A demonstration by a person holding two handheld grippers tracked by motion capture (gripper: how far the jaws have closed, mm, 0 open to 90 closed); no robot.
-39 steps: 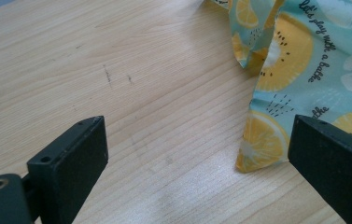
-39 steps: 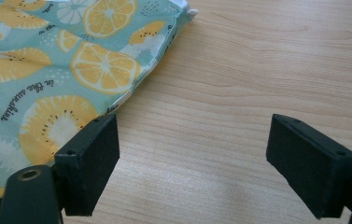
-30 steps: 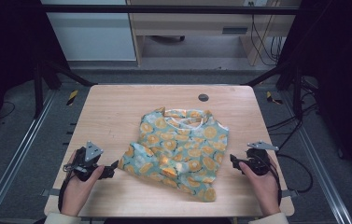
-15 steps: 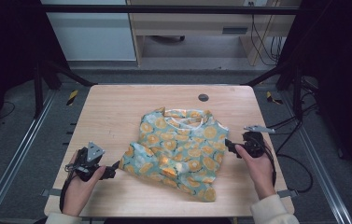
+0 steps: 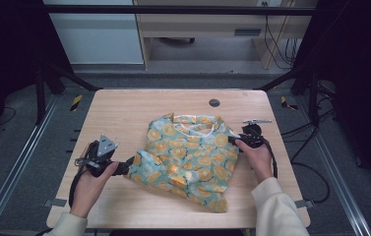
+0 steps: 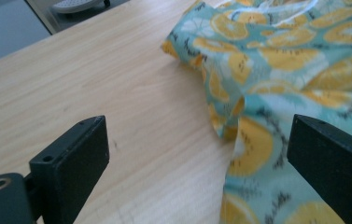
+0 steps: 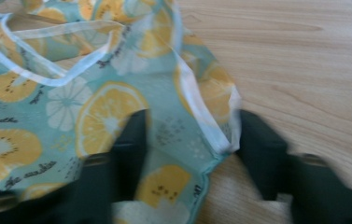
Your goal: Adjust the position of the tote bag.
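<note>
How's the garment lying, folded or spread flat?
Neither: the garment lies loosely crumpled on the table, with wrinkles, a turned-over edge and its white-trimmed neckline showing.

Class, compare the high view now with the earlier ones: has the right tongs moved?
Yes. The right tongs has moved away from the table's near edge toward the small dark disc, and now sits at the garment's right edge, its jaws just closing around that edge.

Table [image 5: 124,113]: pale wood-look top, I see fine straight grain, smooth, matt with a soft sheen.
Garment [image 5: 193,157]: thin woven cloth, teal with orange citrus print, matt, crumpled in soft folds; neckline and edge bound in smooth white tape.
Left hand-held gripper [image 6: 197,154]: 2 black jaws, I read them as hard plastic, matt, flat-faced.
</note>
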